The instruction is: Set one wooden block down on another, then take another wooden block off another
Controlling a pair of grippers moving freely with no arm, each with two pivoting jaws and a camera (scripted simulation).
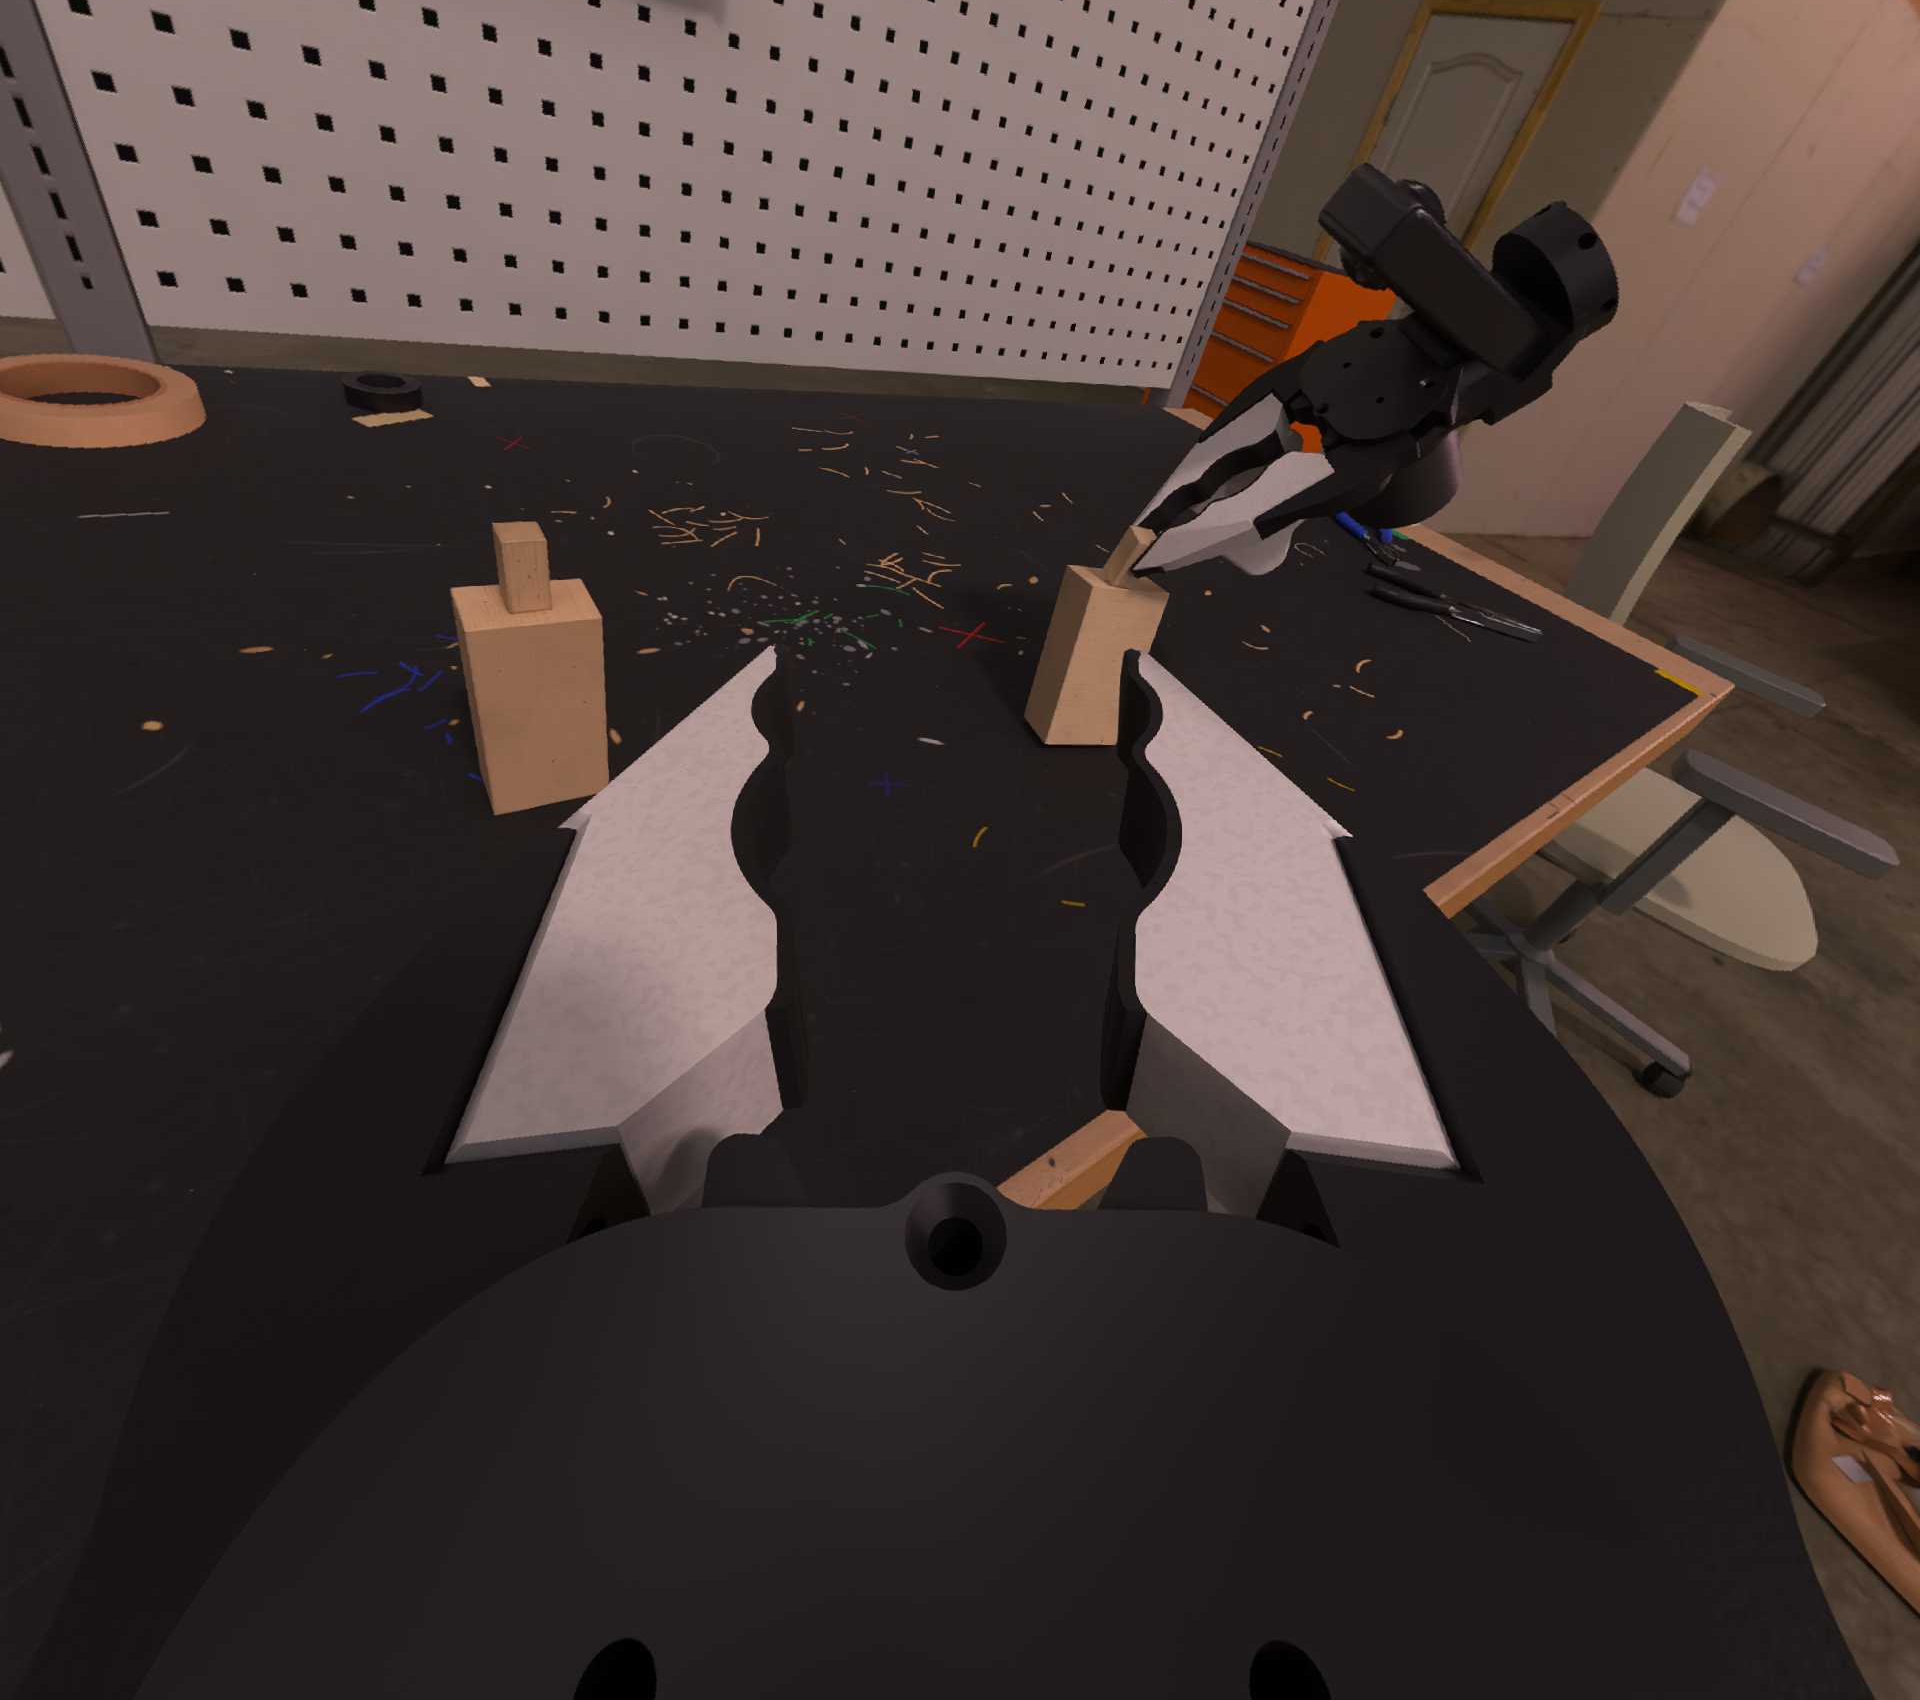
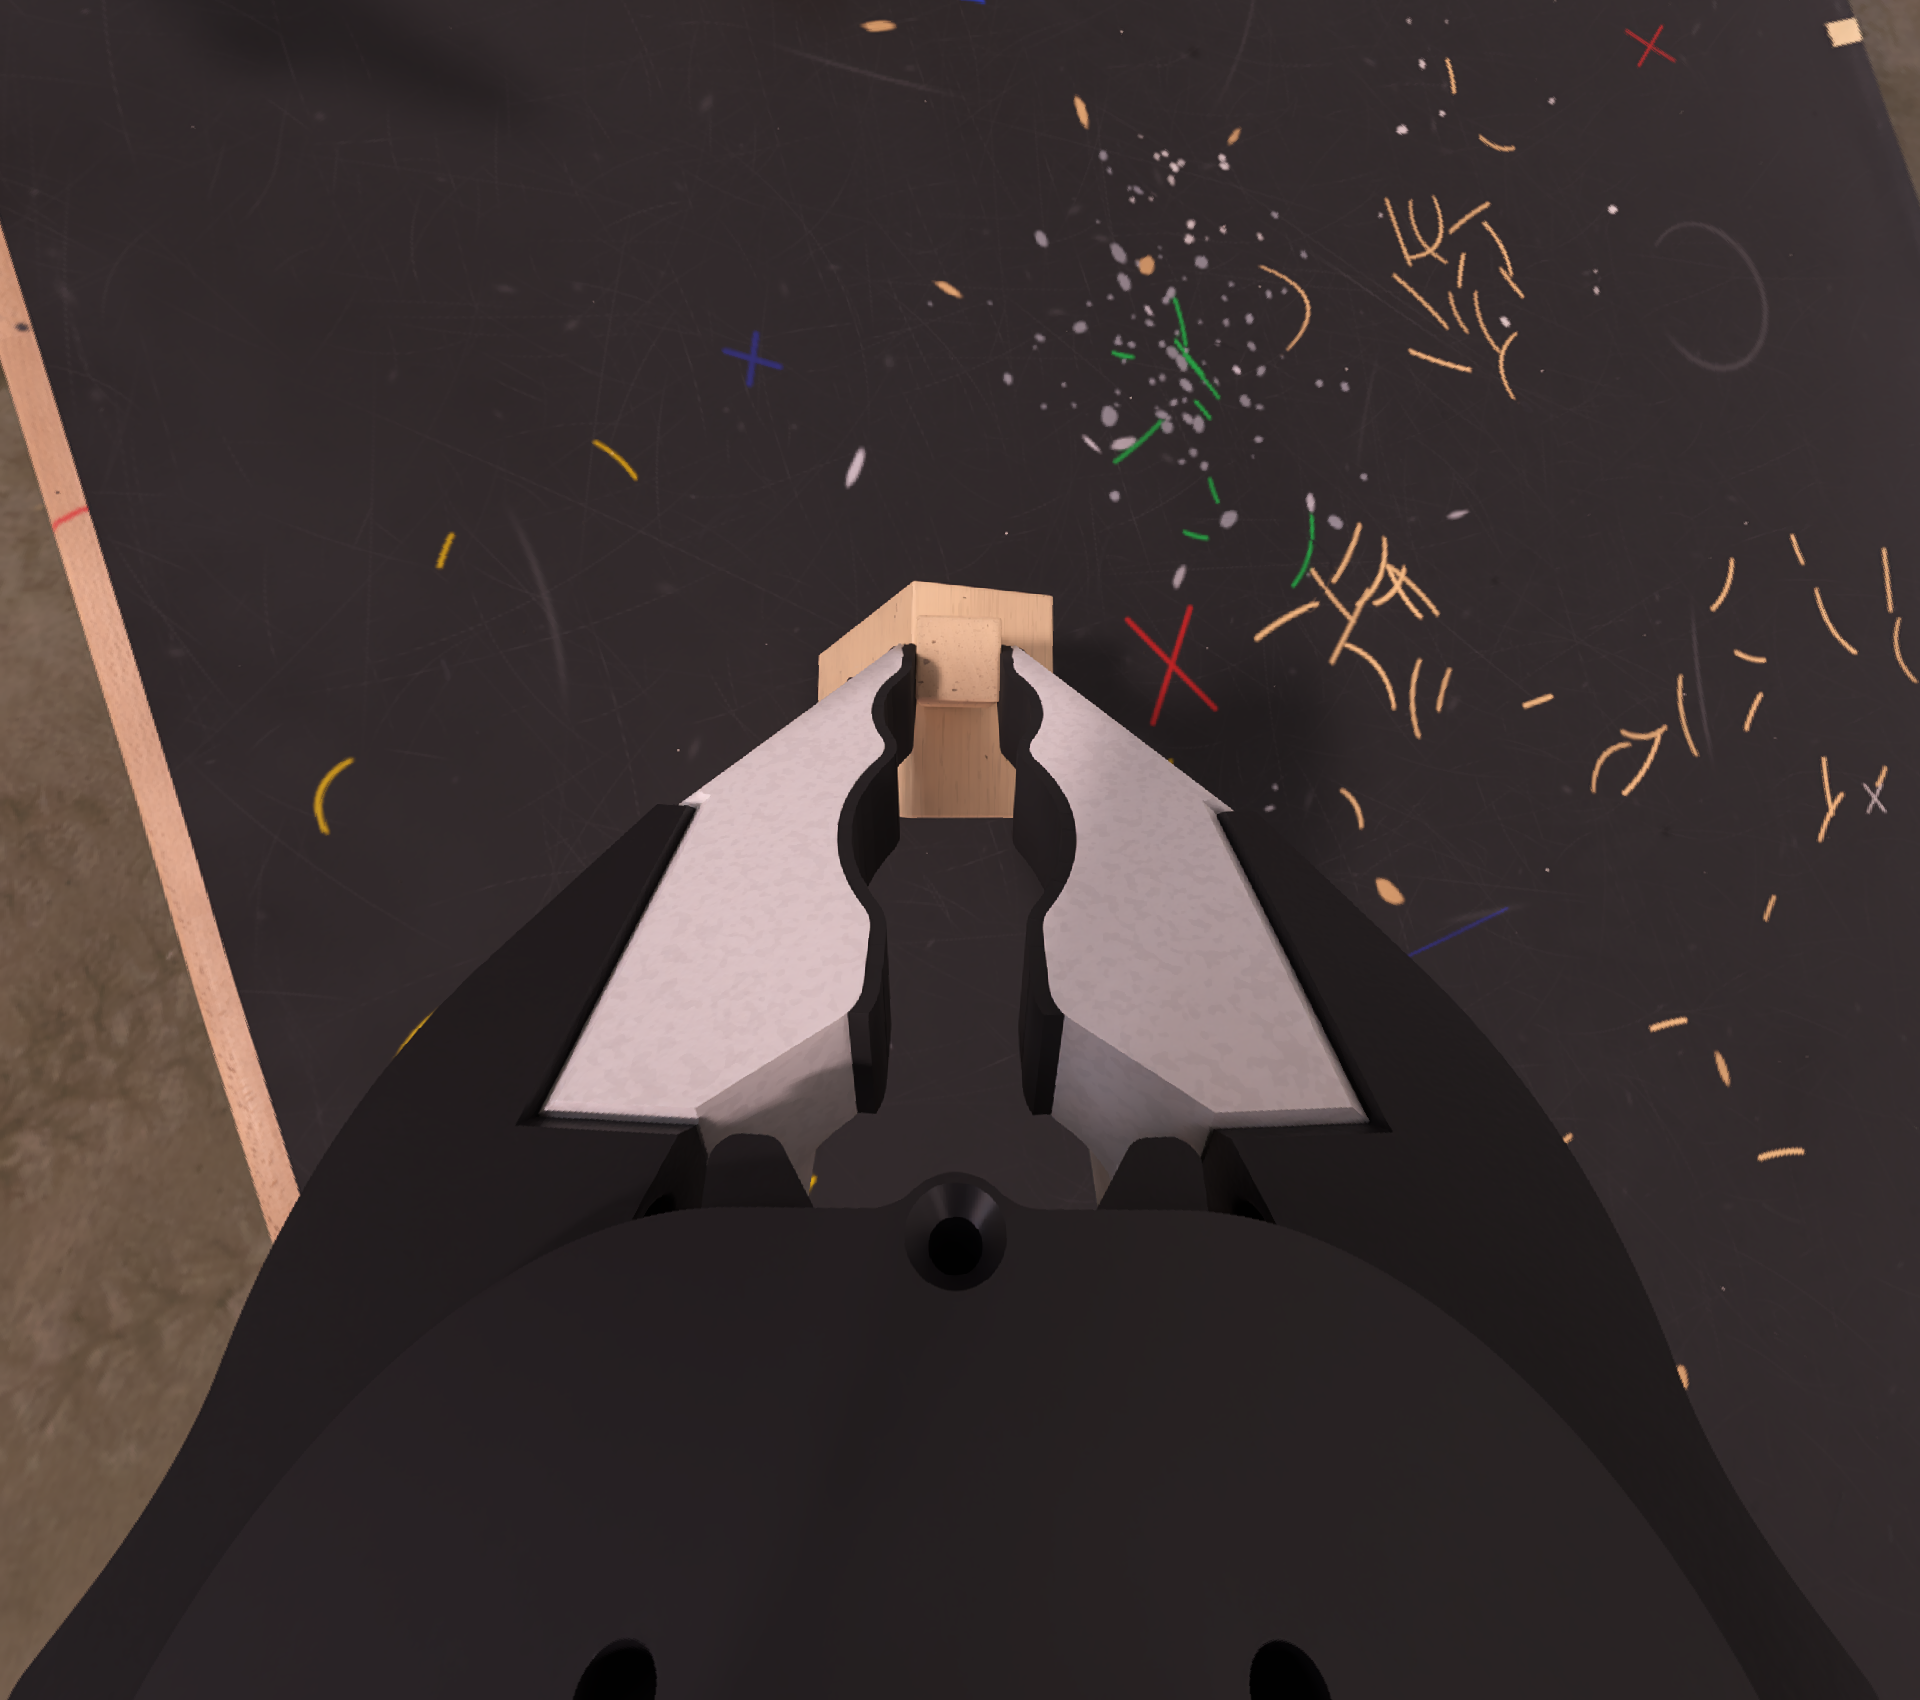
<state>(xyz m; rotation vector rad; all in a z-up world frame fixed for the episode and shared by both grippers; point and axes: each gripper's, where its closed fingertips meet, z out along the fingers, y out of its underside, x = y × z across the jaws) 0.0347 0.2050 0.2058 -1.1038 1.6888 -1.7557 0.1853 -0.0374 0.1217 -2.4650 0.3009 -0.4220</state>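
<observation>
Scuffed black workbench (image 1: 260,871) under a white pegboard (image 1: 727,144), littered with shavings. Far right: right gripper (image 2: 958,663) clamped on a small pale wooden block (image 2: 958,661) touching the top of a tall pale wooden block (image 1: 1081,663), probably mid-placement or about to lift. Left gripper (image 1: 956,663) hovering wide open and empty, maybe waiting on the second small block-on-block stack (image 1: 530,674) at left.
</observation>
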